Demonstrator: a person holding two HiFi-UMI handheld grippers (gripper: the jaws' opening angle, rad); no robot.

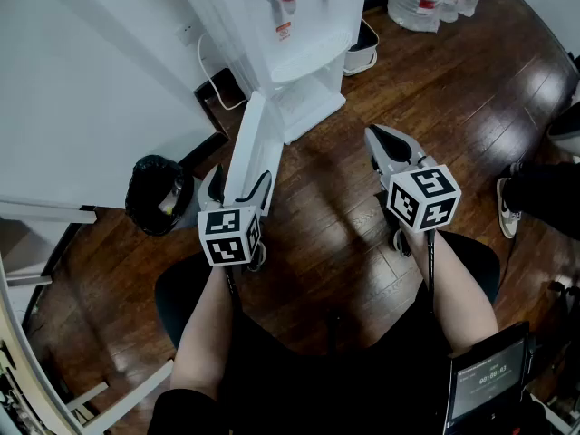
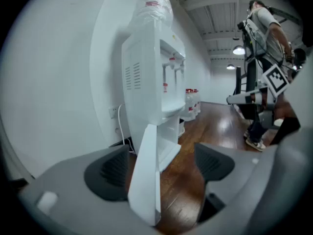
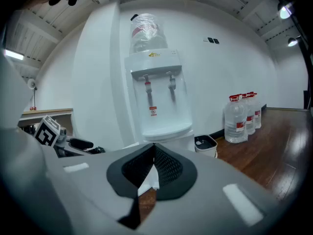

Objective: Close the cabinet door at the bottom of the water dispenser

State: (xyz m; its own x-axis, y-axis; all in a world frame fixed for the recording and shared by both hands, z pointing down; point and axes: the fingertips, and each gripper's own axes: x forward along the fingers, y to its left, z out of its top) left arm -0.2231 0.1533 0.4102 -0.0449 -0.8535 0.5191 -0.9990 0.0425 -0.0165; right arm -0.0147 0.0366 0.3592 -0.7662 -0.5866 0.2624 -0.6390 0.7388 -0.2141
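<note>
White plastic cabinet door [image 1: 254, 143] stands swung out from the water dispenser [image 1: 304, 57]; I judge it light, stiff, hinged; my left gripper [image 1: 239, 185] has jaws apart astride its free edge, where I'd push; right gripper [image 1: 382, 141] jaws closed, empty.

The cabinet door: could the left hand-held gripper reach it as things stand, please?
Probably yes: the swung-open cabinet door stands between the open jaws of the left hand-held gripper, and nothing appears to block the way.
</note>
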